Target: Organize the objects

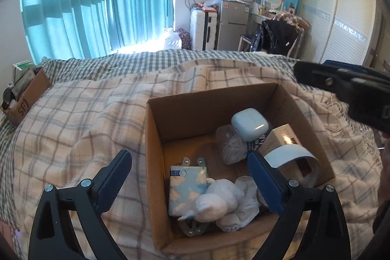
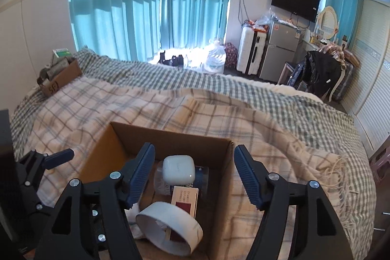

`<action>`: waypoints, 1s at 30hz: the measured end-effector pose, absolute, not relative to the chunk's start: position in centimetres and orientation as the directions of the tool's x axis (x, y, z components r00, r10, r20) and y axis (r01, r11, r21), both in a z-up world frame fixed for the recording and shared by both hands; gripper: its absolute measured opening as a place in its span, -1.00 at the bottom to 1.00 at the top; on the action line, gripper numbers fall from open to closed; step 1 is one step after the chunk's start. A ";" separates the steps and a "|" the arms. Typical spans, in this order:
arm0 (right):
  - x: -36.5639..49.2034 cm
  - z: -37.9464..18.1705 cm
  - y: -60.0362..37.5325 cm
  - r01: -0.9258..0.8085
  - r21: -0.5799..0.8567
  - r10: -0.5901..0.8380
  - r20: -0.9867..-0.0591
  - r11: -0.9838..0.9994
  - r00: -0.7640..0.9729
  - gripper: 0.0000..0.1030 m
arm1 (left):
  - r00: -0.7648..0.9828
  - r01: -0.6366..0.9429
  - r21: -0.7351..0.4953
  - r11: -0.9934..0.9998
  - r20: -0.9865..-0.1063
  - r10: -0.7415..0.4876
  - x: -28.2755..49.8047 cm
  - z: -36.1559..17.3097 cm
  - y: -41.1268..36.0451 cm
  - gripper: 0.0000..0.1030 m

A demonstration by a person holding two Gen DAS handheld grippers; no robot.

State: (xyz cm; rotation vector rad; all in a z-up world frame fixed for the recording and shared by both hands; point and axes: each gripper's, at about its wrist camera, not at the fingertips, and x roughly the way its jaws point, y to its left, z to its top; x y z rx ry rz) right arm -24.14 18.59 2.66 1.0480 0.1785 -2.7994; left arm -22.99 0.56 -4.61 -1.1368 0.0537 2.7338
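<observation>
An open cardboard box [image 1: 185, 118] sits on the plaid blanket. Inside lie a white case [image 1: 248, 123], a small tan carton [image 1: 282, 138], a white paper band [image 1: 290, 155], a clear bag of white bits [image 1: 229, 145], a blue cloud-print pouch [image 1: 187, 184] and crumpled white plastic [image 1: 226, 204]. My left gripper [image 1: 190, 177] is open and empty over the box's near side. My right gripper [image 2: 195, 169] is open and empty above the box [image 2: 170, 138], over the white case [image 2: 178, 169], carton [image 2: 185, 196] and band [image 2: 170, 228]. The left gripper's fingers [image 2: 58, 157] show at the lower left of the right wrist view.
The bed [image 1: 73, 113] carries a plaid blanket and checked cover. A second cardboard box [image 1: 26, 99] of items stands at its far left. Beyond the bed are teal curtains, a suitcase [image 1: 202, 28], a small fridge [image 1: 231, 23], a chair with clothes [image 1: 277, 35] and a wardrobe [image 1: 341, 23].
</observation>
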 end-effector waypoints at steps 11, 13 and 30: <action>-13.6 13.2 19.8 0.143 -0.106 -0.070 -0.508 -0.984 -0.858 0.69 | -0.821 -0.128 -0.012 -0.992 -0.560 0.112 -16.0 5.2 -0.7 1.00; -11.7 14.7 20.1 0.132 -0.109 -0.065 -0.475 -0.985 -0.878 0.76 | -0.845 -0.124 -0.008 -0.992 -0.524 0.110 -14.5 6.9 -1.0 1.00; -2.9 15.3 22.5 0.075 -0.056 -0.051 -0.348 -0.996 -0.936 0.99 | -0.945 -0.146 -0.047 -0.988 -0.289 0.153 -6.5 11.2 -2.5 1.00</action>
